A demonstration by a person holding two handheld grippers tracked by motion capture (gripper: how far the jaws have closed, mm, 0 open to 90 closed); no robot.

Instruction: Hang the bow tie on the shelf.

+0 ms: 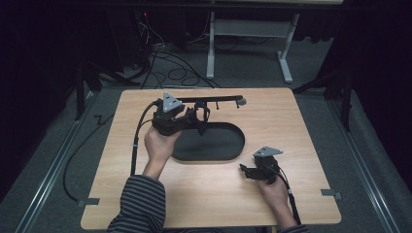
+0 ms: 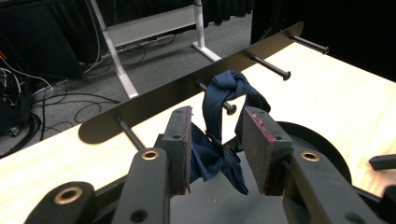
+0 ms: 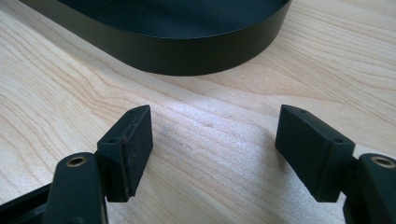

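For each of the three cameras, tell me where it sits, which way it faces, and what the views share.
High view: above the person's side, facing forward and down on the table; both forearms, left gripper and right gripper show.
Left gripper view: rides that gripper, facing the peg rack and the dark blue cloth hung on a peg, between its open jaws.
Right gripper view: low over the tabletop, facing the black tray; jaws open.
Shared: all three show the tray and the table.

Between the jaws, soft navy cloth point(image 2: 219, 154) drapes a matt black metal peg point(image 2: 223, 103); beyond lies smooth pale wooden table point(image 2: 327, 88).
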